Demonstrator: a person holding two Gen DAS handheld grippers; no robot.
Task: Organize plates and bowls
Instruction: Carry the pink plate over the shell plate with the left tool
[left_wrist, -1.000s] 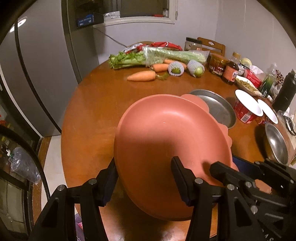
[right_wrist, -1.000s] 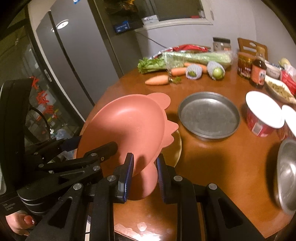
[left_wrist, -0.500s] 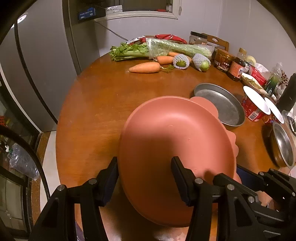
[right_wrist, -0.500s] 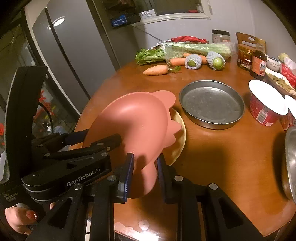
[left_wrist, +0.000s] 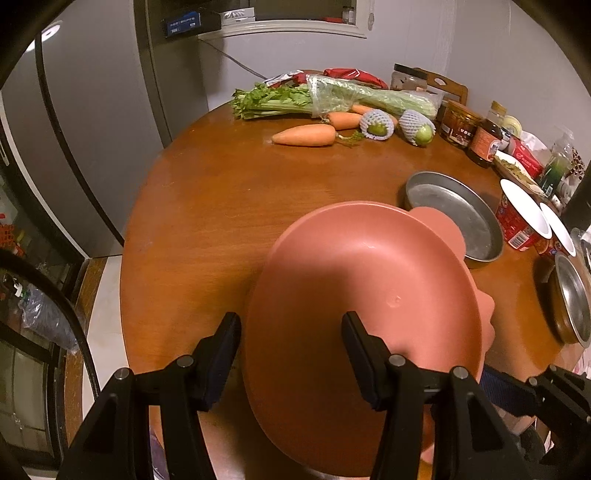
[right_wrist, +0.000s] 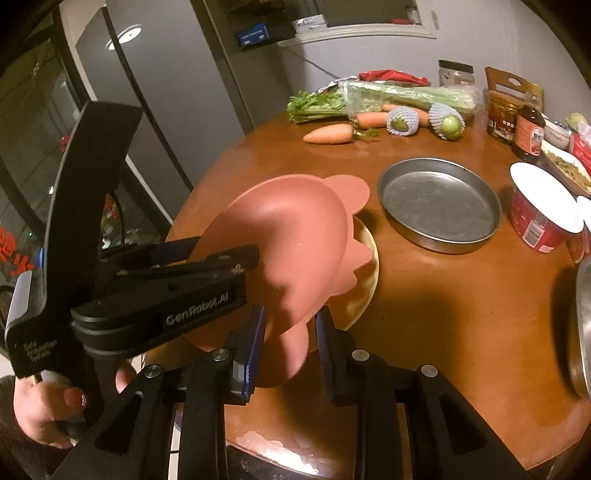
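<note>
Left gripper (left_wrist: 290, 321): it is closed partly on the left rim of the pink plate (left_wrist: 369, 280). In the right wrist view one finger is seen over the rim and one under it, so the plate is judged to be carried here.

Pink plate: it is held in the air, tilted, over the near left part of the table (left_wrist: 221, 206). Its left side is raised and its right side is lowered.

Long axis: it runs from the table's near edge away to the far right, toward the pan (right_wrist: 439, 206).

Tab (right_wrist: 291, 350): this lobe at the plate's near end hangs down between the jaws of the right gripper (right_wrist: 290, 312).

Right gripper: its jaws are opening. The tab is between them, and the pads seem to be just off it, so little or no hold is given.

Yellow plate (right_wrist: 365, 280): it lies flat on the table, directly under the right side of the pink plate. Whether the two touch cannot be told.

Relation for the next move: the pink plate is above the yellow one and a little to its left. It is judged that the left side must be lowered, by the left gripper alone.

Risk: a slip may be expected from a one-sided hold.
</note>
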